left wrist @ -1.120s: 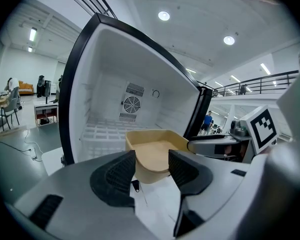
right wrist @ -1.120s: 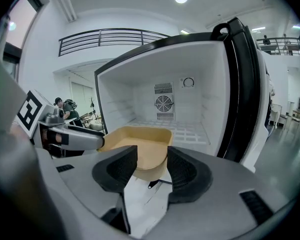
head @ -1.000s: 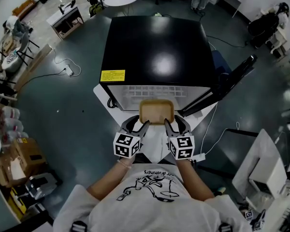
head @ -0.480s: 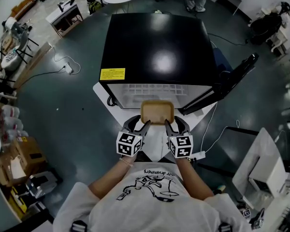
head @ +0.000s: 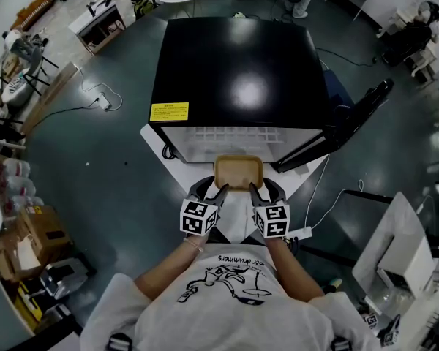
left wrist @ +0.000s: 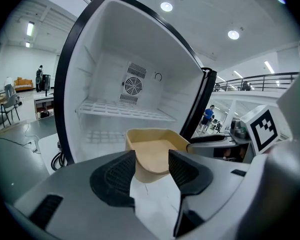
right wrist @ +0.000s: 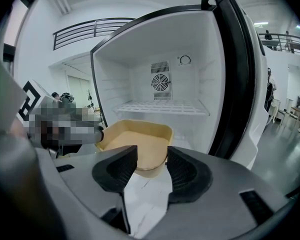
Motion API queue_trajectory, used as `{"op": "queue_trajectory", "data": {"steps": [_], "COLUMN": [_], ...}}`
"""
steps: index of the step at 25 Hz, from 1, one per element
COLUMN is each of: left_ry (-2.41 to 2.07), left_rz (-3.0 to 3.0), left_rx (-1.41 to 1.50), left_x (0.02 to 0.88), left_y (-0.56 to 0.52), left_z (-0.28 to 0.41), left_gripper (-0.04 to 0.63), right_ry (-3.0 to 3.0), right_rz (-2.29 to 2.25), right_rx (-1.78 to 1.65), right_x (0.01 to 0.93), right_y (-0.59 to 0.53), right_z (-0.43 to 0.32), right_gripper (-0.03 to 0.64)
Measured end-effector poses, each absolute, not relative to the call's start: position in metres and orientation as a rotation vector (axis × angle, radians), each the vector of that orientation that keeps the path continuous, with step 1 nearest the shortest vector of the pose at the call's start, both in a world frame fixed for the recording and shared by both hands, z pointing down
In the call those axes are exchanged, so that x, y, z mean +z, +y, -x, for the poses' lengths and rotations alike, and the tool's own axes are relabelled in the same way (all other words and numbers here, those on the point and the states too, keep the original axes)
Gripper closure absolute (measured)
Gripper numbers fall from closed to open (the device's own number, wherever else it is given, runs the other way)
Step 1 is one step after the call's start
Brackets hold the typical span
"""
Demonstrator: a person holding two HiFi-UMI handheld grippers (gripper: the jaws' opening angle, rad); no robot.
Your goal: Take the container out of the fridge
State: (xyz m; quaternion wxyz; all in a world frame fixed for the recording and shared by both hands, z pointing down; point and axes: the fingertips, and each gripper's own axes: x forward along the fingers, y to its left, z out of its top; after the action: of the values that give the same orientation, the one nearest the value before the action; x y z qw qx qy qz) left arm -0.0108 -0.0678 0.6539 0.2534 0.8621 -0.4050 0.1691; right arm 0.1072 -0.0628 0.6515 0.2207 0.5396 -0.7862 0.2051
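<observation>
withdrawal step in hand: container (head: pixel 238 170) held level just outside the open fridge (head: pixel 238 72), left gripper (left wrist: pixel 152 157) and right gripper (right wrist: pixel 152 159) fingers each pinched on a near corner; next move likely calls for an even joint pull-back, keeping it flat.

Ceiling lights (left wrist: pixel 166 6) glare off the fridge top (head: pixel 245 93); fisheye bends every edge.

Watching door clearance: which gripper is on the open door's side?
The right gripper, gripping the container at the corner nearest the open fridge door; the left gripper holds the opposite corner.
</observation>
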Motion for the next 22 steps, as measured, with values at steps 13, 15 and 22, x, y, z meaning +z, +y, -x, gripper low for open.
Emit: {"op": "queue_trajectory", "data": {"steps": [13,15,22], "left_ry": [-1.07,-1.069,-1.053], "left_rz": [-2.286,-2.281,-2.271], "left_rx": [0.499,0.512,0.549], "left_x": [0.686,0.691,0.707], "left_y": [-0.059,-0.058,-0.054], "left_z": [0.01,0.01,0.011], "left_gripper": [0.377,0.377,0.377], "right_ry": [-2.142,-2.136,-2.123], "right_rz": [-1.444,-1.438,-1.413], "right_rx": [0.609,0.62,0.629], "right_x": [0.677,0.682,0.697], "right_y": [-0.058,-0.057,-0.054], "right_z": [-0.108,-0.107,-0.106], "right_gripper": [0.439,0.439,0.437]}}
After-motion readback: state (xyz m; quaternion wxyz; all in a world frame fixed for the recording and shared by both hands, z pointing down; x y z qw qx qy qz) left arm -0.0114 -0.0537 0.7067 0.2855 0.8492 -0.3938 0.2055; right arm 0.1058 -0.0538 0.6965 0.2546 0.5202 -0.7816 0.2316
